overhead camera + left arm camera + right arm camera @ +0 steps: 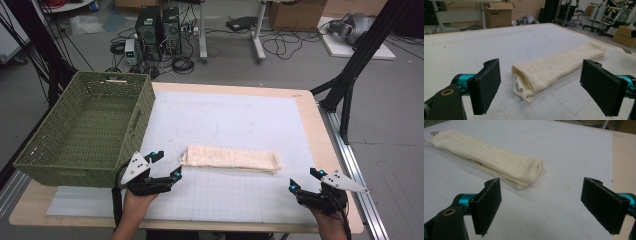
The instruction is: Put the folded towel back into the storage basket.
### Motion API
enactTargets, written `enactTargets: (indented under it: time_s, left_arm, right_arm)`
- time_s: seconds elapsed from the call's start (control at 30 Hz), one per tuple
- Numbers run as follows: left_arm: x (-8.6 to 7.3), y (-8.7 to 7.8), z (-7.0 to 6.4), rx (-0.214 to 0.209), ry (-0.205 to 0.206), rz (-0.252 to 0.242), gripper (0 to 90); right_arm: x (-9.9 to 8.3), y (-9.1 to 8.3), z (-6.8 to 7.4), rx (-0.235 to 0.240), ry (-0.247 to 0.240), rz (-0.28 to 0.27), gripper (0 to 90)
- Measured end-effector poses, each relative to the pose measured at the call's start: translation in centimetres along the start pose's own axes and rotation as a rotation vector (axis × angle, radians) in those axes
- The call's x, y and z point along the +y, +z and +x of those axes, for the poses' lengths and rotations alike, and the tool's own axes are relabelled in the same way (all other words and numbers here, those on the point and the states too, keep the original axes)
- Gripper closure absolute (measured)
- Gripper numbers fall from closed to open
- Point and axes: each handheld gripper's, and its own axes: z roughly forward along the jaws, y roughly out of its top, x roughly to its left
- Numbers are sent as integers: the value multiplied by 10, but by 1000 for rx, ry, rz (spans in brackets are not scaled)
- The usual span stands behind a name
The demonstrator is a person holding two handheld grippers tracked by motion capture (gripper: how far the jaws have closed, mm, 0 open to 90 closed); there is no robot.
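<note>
Cream folded cloth point(231, 159) untouched | left gripper point(167, 166) wide, empty | right gripper point(304, 180) wide, empty

Grey concrete floor point(300, 70) beyond the desk point(310, 115), light wood edge with a white gridded mat point(240, 120) on top. Two black PC towers point(159, 25) on the floor, tangled black cables point(182, 64) around them. White legs of another table point(258, 30) behind. Cardboard boxes point(297, 14) at the back; more boxes point(499, 13) in the left gripper view. Black metal frame struts point(360, 55) right, aluminium rail point(357, 170) along desk's right side.
</note>
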Motion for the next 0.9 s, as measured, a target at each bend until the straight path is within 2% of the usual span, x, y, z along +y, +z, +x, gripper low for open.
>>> enactTargets:
  time_s: [0.33,0.5,0.7,0.9]
  left_arm:
    - [-2,2,3,-5,-26,13,173]
    - [-1,5,1,-14,-21,16,176]
    - [0,6,-4,-31,-4,28,175]
    - [1,5,-2,-21,-17,30,175]
  right_arm:
    - [0,3,1,6,-2,3,154]
    - [-1,1,0,13,-13,8,155]
    - [-1,-1,1,12,-3,8,155]
    - [-1,-1,2,10,3,10,155]
